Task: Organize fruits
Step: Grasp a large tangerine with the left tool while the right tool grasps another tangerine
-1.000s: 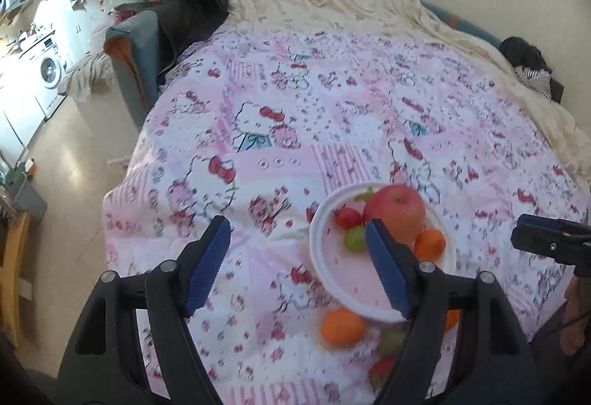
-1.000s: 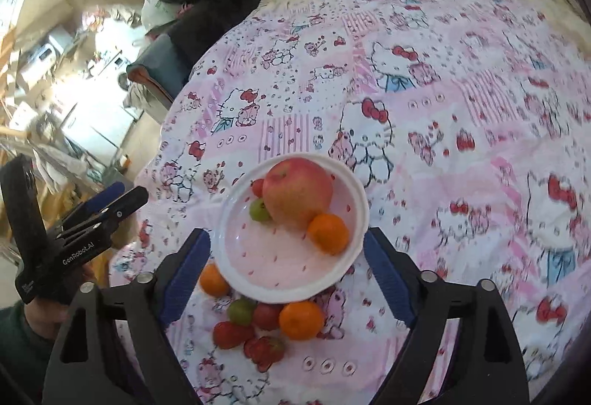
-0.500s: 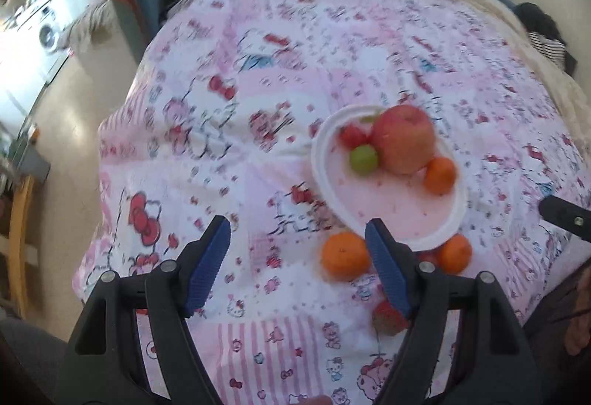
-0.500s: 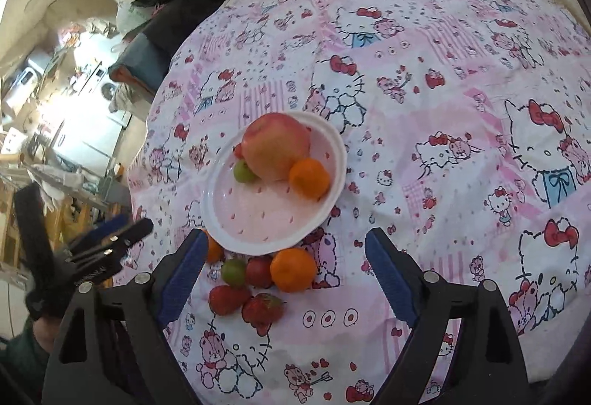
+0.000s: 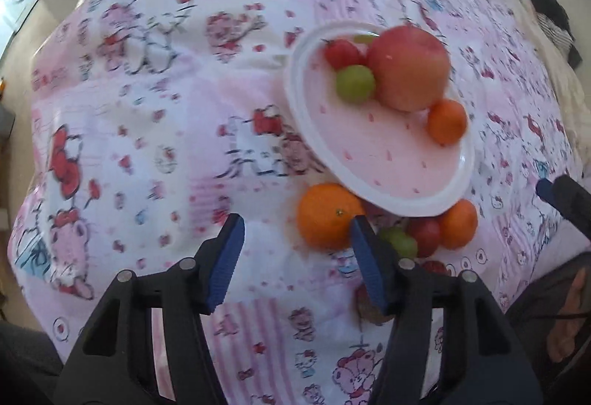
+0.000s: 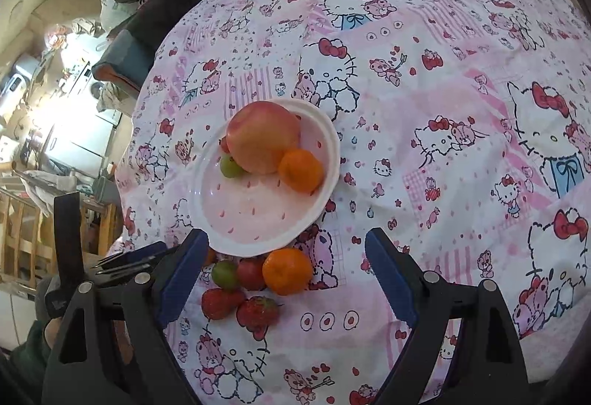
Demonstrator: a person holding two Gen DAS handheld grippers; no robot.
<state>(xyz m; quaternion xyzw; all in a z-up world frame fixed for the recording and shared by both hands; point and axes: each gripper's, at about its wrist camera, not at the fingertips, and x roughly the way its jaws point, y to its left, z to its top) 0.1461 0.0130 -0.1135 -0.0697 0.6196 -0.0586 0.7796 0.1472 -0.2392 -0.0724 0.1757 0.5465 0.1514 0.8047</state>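
A white plate point(image 6: 325, 146) is set on a patterned quilt point(image 6: 443, 91), and an apple point(image 6: 263, 136), a small orange point(image 6: 301, 170), a green grape point(image 6: 231, 166) and a red fruit, probably a tomato point(image 5: 341, 54), are already gathered in it. Just beside the plate's near rim, loose fruit is left on the quilt: a larger orange point(image 5: 327, 216), another orange point(image 6: 287, 271), a second green grape point(image 6: 224, 274), a round red fruit point(image 6: 251, 274) and two strawberries point(image 6: 240, 307). The left gripper point(image 5: 295, 253) is held wide open and empty, with the larger orange partly hidden behind its right fingertip; whether it is touched cannot be told in the blurred left view. The right gripper point(image 6: 284, 275) is likewise spread wide, nothing being held, above the loose cluster. The oranges are judged light and fairly firm, and are best taken across the widest part, since a round peel may roll out of flat pads. The strawberries and grapes are judged soft and easily bruised, so only a gentle squeeze at mid-body would be tolerated. The quilt is soft, and fruit may be pressed into it.
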